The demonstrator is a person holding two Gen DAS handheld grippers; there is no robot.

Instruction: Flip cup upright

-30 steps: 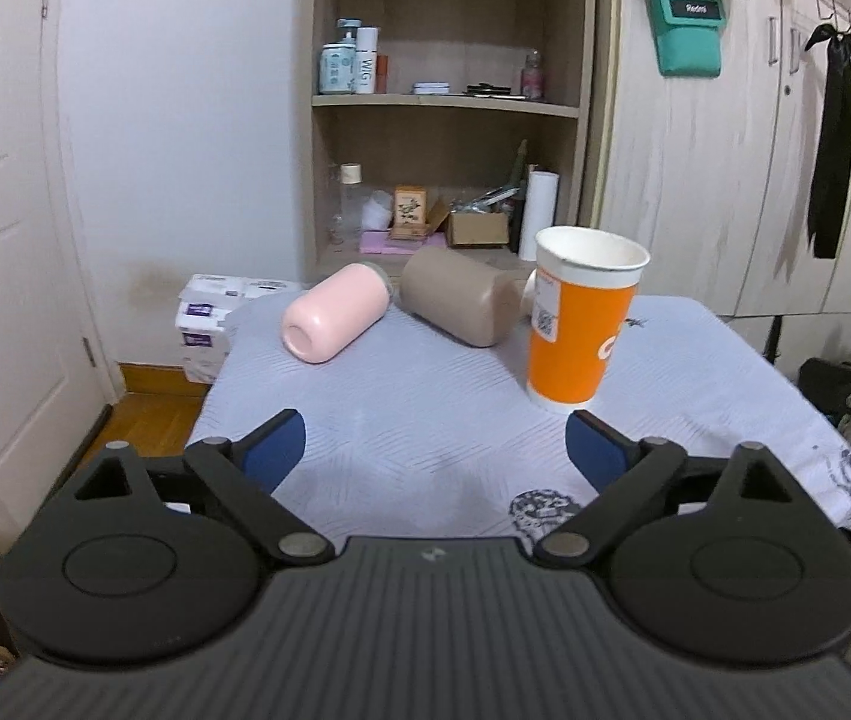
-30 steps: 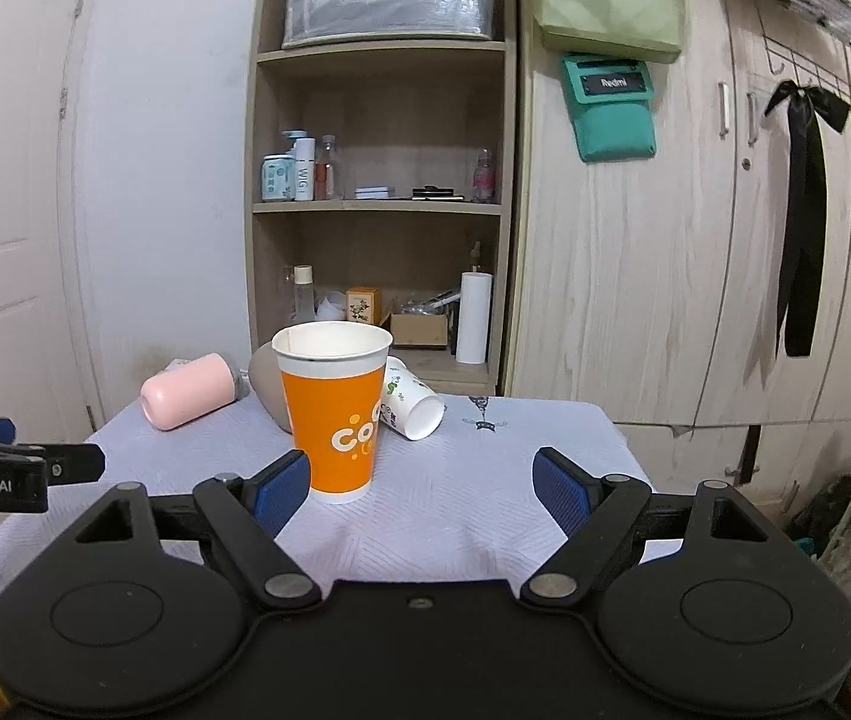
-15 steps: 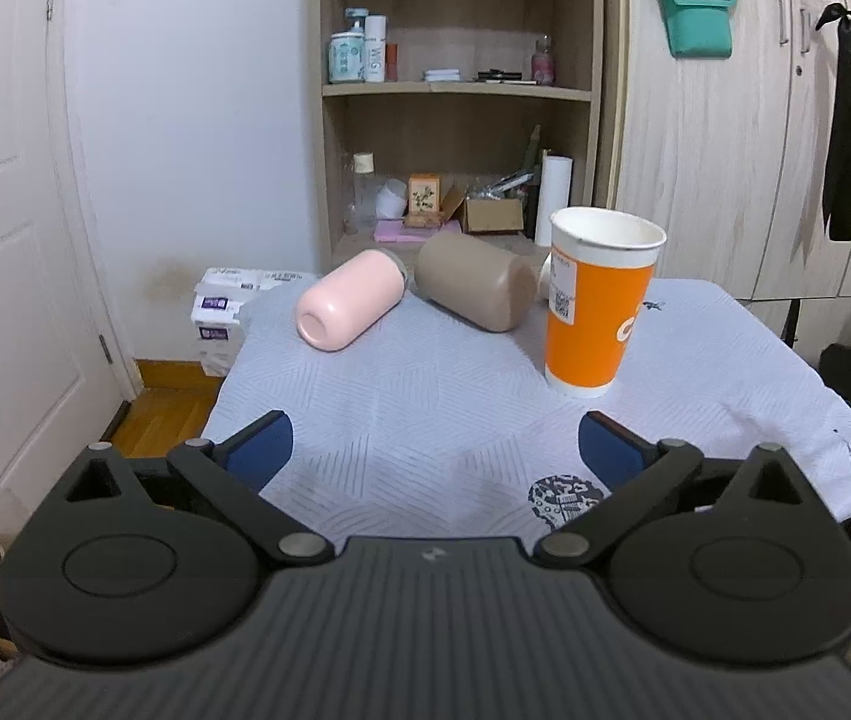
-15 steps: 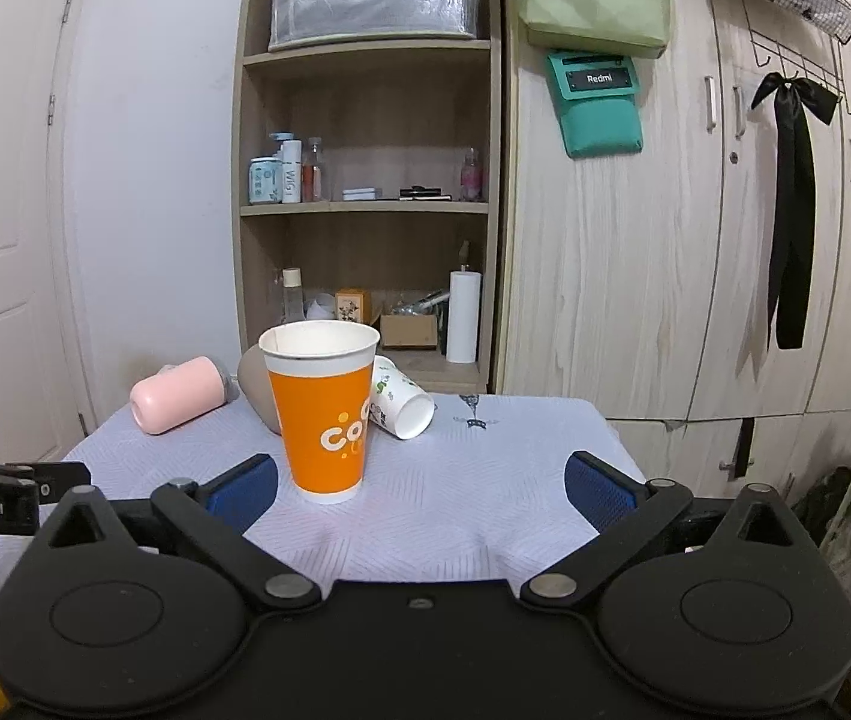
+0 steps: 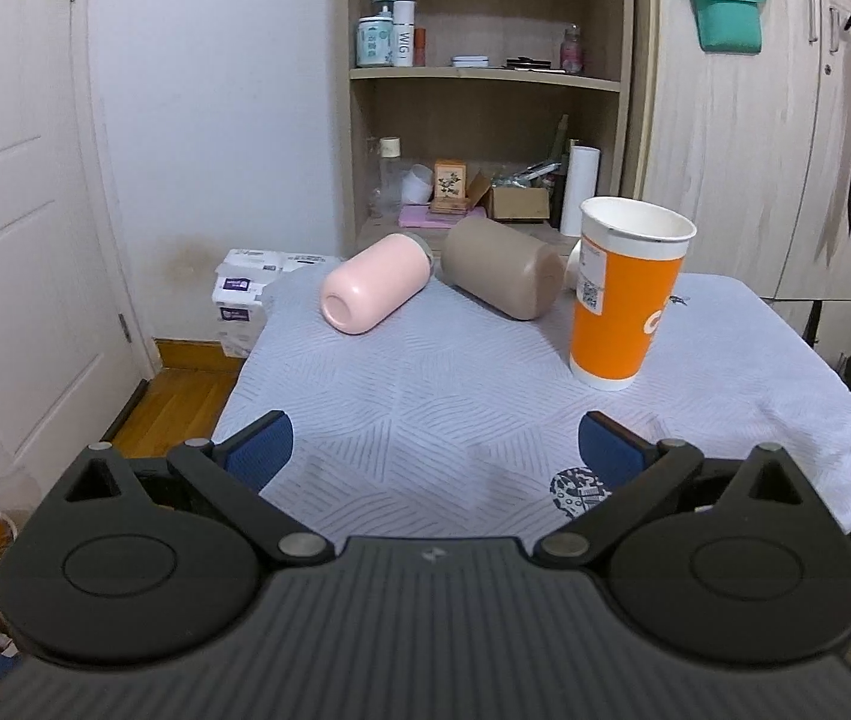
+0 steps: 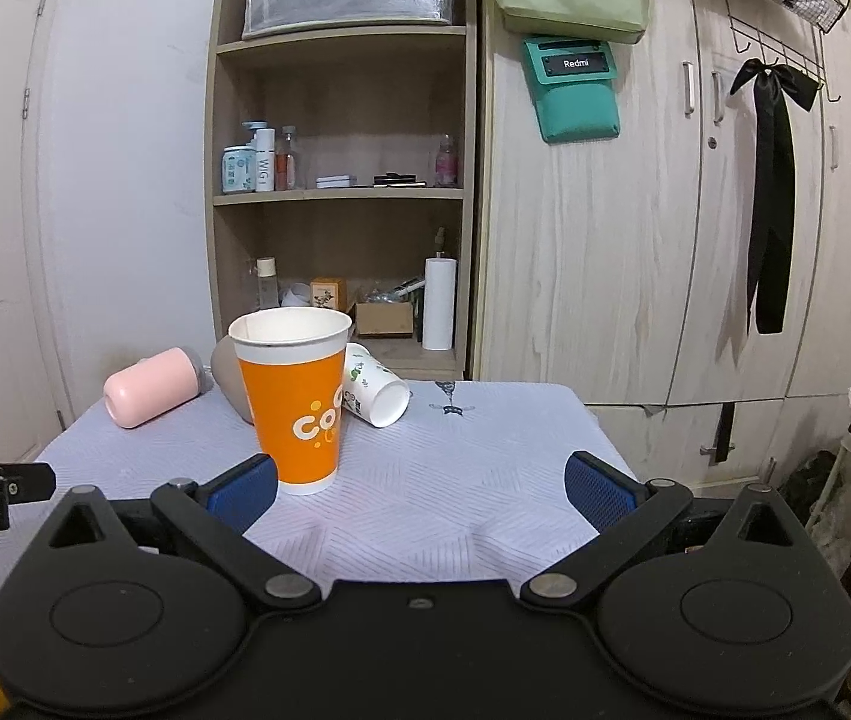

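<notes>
An orange paper cup (image 5: 623,300) stands upright on the table; it also shows in the right wrist view (image 6: 296,402). A pink cup (image 5: 374,283) (image 6: 149,393) and a tan cup (image 5: 503,276) (image 6: 230,375) lie on their sides behind it. A white paper cup with green print (image 6: 374,393) lies on its side, mostly hidden in the left wrist view. My left gripper (image 5: 434,453) is open and empty over the table's near edge. My right gripper (image 6: 419,483) is open and empty, with the orange cup just beyond its left finger.
The table carries a pale patterned cloth (image 5: 425,384) (image 6: 485,450). A wooden shelf unit (image 6: 341,180) and wardrobe doors (image 6: 665,210) stand behind it. A white door (image 5: 11,210) is at the left. White boxes (image 5: 245,294) sit on the floor by the wall.
Both grippers have drawn back from the table and the right gripper has opened wider. The orange cup stands where it was.
</notes>
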